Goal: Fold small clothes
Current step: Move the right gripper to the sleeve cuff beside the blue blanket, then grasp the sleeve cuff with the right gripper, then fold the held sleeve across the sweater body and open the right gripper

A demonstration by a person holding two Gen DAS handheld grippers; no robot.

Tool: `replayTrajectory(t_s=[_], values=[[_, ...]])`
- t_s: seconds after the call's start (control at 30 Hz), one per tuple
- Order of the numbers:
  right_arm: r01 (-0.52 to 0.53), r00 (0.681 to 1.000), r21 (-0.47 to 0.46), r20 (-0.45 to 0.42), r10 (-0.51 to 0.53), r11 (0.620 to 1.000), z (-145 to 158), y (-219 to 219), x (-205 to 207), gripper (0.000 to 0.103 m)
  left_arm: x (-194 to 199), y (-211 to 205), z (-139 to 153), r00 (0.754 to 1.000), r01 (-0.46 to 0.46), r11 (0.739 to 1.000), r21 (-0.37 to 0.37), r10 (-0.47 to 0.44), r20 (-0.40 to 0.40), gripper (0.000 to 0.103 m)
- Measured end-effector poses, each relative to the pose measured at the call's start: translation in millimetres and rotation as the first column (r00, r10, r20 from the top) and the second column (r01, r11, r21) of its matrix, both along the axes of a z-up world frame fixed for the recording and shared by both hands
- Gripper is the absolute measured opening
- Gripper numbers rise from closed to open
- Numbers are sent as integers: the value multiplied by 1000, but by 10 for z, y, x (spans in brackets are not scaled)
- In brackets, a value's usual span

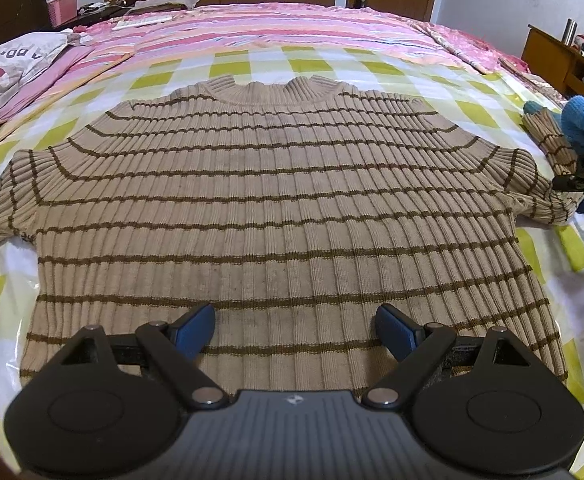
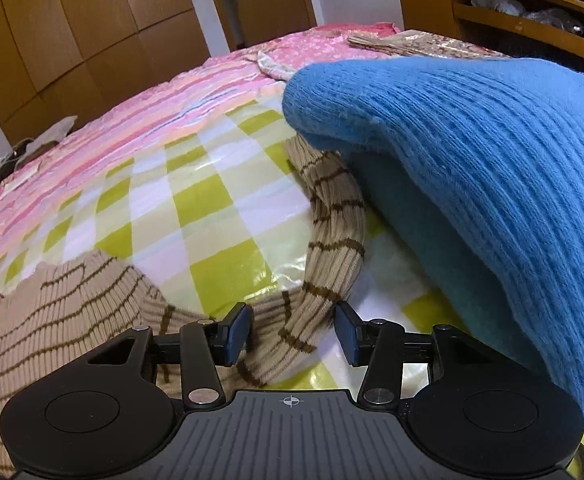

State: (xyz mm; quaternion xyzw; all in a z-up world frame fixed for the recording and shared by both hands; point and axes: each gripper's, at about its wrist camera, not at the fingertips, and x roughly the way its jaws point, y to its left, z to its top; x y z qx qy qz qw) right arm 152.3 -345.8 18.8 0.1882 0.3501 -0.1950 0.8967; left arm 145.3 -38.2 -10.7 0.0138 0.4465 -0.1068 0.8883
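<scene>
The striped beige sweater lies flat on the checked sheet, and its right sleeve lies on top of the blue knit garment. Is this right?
Not quite. In the right wrist view the sleeve runs underneath the blue knit garment, not over it. The striped beige sweater does lie flat on the checked sheet.

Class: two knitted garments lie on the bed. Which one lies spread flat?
The tan striped sweater lies spread flat on the checked cover; the blue knit lies bunched in a heap over its sleeve.

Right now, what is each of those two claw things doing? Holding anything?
Left gripper: open, holding nothing, over the bottom of the striped sweater.
Right gripper: open, with the sweater's sleeve lying between its fingers, not yet pinched.
</scene>
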Motion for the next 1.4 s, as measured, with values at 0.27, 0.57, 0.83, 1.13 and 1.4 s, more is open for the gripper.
replayTrajectory(t_s=[0.27,0.57,0.83,1.13,1.4], values=[[72,997,37,27,-73,997,30,-113,-191,46,-5,83,13,1000,-6,999,-50,6,12,93],[152,986,74,61,-157,986,-51,-215,-108,46,-21,132,9,1000,-8,998,-69,10,18,93],[189,979,97,59,-195,977,-127,-350,154,15,-30,138,9,999,1,997,-72,1,32,93],[-81,964,93,262,54,992,477,389,40,13,-49,408,214,992,-60,987,-147,76,101,93],[-619,744,-147,205,636,771,515,1990,172,16,-83,1019,345,956,-227,961,-156,250,151,93]])
